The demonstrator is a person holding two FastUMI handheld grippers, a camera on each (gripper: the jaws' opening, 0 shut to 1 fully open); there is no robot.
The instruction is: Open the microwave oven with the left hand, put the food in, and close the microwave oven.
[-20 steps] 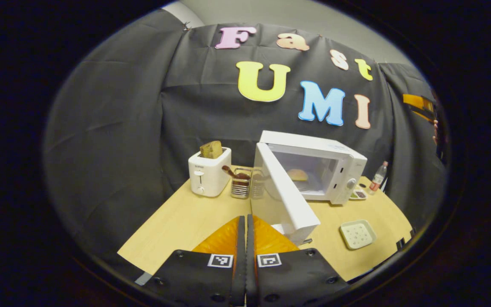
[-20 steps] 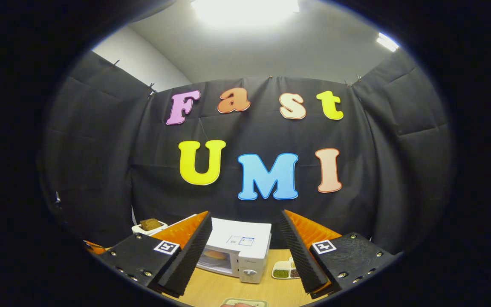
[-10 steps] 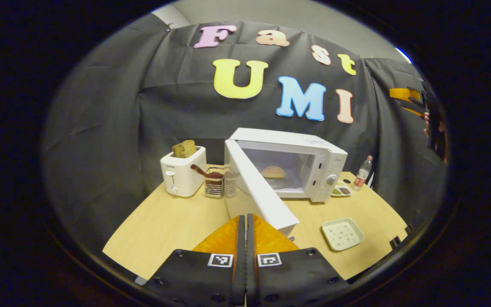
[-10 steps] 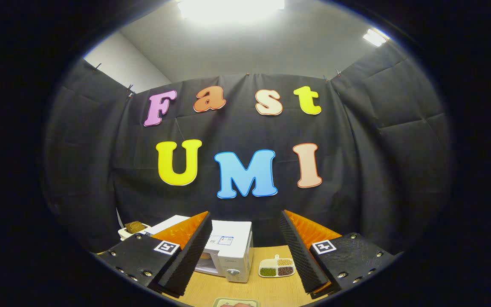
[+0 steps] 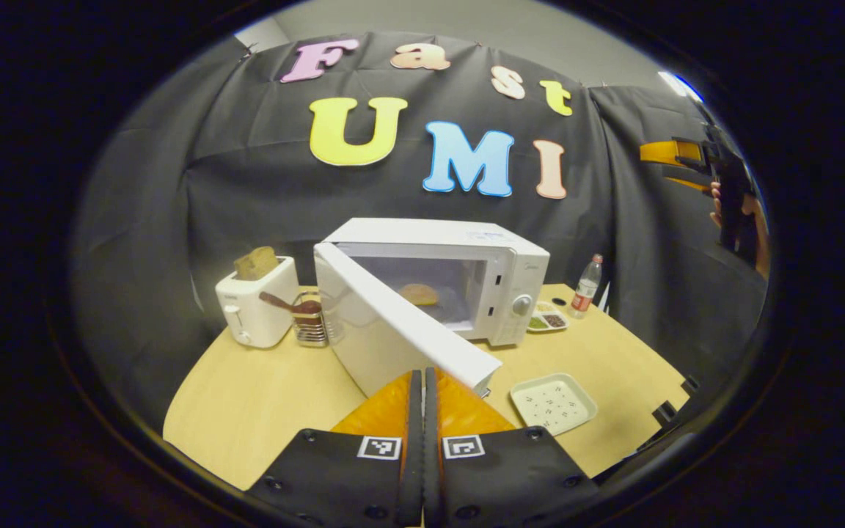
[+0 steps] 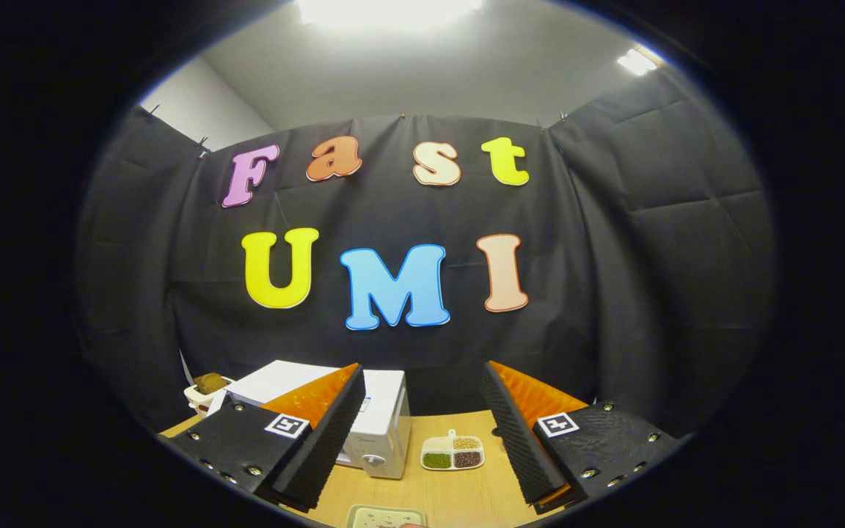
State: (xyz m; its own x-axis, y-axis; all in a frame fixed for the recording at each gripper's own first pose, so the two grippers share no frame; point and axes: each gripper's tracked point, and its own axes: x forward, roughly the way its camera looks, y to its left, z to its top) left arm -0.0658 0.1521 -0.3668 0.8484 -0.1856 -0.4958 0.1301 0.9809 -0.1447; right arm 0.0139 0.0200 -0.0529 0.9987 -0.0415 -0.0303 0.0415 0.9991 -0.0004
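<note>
The white microwave (image 5: 496, 275) stands on the wooden table (image 5: 246, 403) with its door (image 5: 386, 330) swung out toward me. A bun (image 5: 419, 294) lies inside the cavity. My left gripper (image 5: 423, 375) is shut with nothing between its fingers, its tips right at the outer face of the door near the free edge; I cannot tell if they touch. In the right gripper view my right gripper (image 6: 422, 370) is open and empty, held high, with the microwave (image 6: 382, 422) below behind its left finger. That gripper (image 5: 675, 154) and the hand (image 5: 741, 213) holding it show far right.
A white toaster (image 5: 254, 308) with a bread slice and a wire rack (image 5: 310, 323) stand left of the microwave. An empty white square plate (image 5: 553, 402) lies in front right. A compartment dish (image 6: 452, 452) and a bottle (image 5: 587, 284) sit to the microwave's right.
The microwave has slid left in both views as both grippers moved rightward. More of the door's outer face now shows in the left gripper view. Both grippers kept their states.
</note>
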